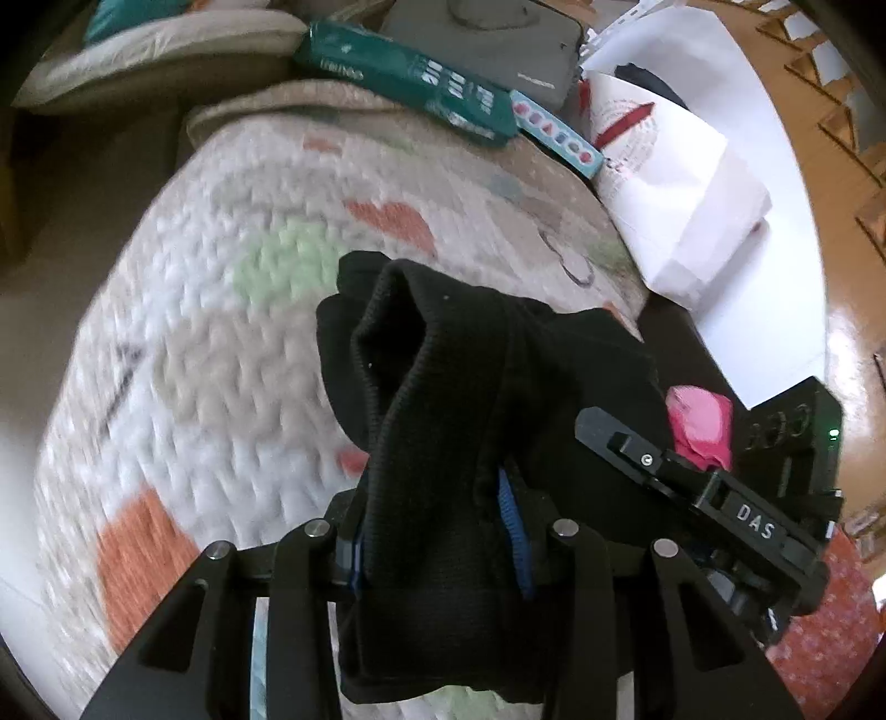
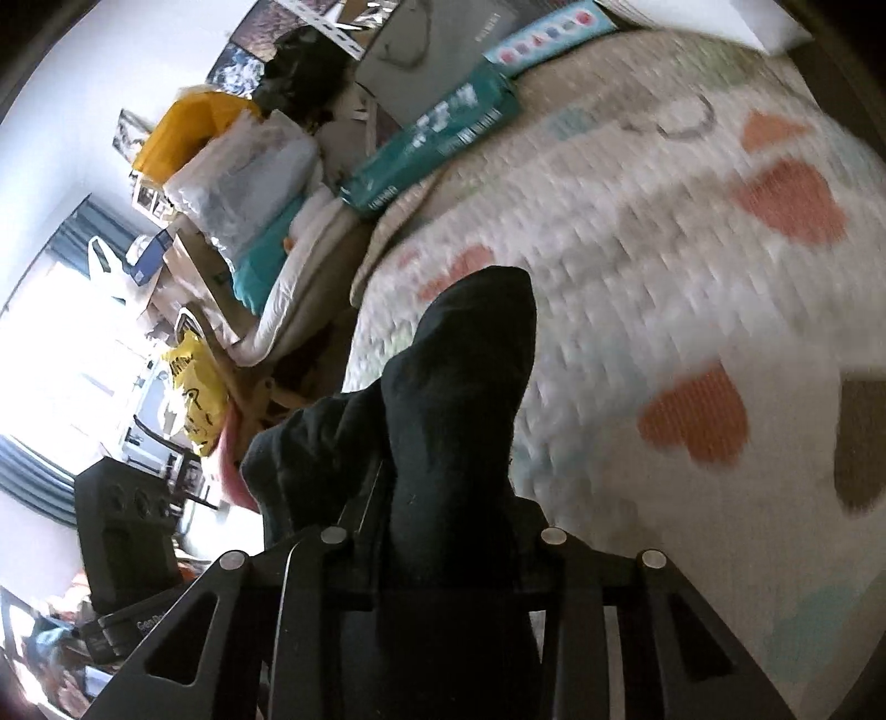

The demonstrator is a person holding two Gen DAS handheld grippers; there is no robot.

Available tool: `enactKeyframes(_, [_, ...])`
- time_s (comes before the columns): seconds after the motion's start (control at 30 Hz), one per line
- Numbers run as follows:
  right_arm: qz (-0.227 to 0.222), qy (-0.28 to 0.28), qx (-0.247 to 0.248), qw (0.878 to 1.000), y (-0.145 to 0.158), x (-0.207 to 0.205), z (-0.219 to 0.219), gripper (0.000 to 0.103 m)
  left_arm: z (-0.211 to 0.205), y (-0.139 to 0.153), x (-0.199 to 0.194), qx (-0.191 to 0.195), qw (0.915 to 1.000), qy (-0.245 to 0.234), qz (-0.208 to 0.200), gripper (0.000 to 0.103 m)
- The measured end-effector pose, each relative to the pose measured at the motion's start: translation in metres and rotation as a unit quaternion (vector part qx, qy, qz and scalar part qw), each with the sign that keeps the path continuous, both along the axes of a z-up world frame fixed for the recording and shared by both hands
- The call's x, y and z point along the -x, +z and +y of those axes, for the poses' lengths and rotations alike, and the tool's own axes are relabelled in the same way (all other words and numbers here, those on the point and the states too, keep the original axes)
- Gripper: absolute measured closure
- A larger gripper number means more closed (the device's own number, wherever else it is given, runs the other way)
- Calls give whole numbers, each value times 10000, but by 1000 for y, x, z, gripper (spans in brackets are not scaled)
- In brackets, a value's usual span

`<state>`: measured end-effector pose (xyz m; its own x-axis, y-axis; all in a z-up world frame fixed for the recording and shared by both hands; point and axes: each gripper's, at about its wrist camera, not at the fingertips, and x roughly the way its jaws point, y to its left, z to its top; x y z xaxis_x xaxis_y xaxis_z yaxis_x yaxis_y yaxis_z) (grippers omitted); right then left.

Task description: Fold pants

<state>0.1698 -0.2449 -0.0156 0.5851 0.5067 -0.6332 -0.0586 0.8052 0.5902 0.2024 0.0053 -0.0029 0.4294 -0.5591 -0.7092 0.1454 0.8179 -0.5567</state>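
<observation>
Above the quilt [image 1: 221,343], both grippers clamp black pants [image 1: 443,415] held up in the air.

Left gripper [image 1: 437,548] is closed on a bunched ribbed edge of the pants, blue pads showing on either side of the cloth; right gripper [image 2: 443,559] pinches another fold of the pants [image 2: 459,415], which rise past its fingers. At the quilt's far edge lie a teal pack [image 1: 398,72] and a grey bag [image 1: 487,39]. Motion blur smears the quilt's hearts.
</observation>
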Motion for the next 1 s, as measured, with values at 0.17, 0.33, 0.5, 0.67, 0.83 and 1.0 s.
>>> enactKeyframes(0.17, [61,-27,207,9998,-5,-45,13,69,4,-21,-47,-189,9994,183,232,64])
enactKeyframes(0.33, [231,-36,655,9976,-27,-82,22,69,3,-47,-76,-460,9978,212,431,57])
enactKeyframes(0.5, [526,-370,559,9964,-60,-92,3,27,15,-62,-79,99,9988,140,457,46])
enactKeyframes(0.67, [481,-550,-114,9973,-72,-79,-34,28,35,-67,-80,723,9946,259,694,46])
enactKeyframes(0.83, [360,-639,450,9963,-59,-65,-34,22,44,-62,-73,644,9939,456,773,45])
enactKeyframes(1.0, [190,-674,834,9941,-42,-43,-31,21,63,-59,-63,696,9888,918,953,42])
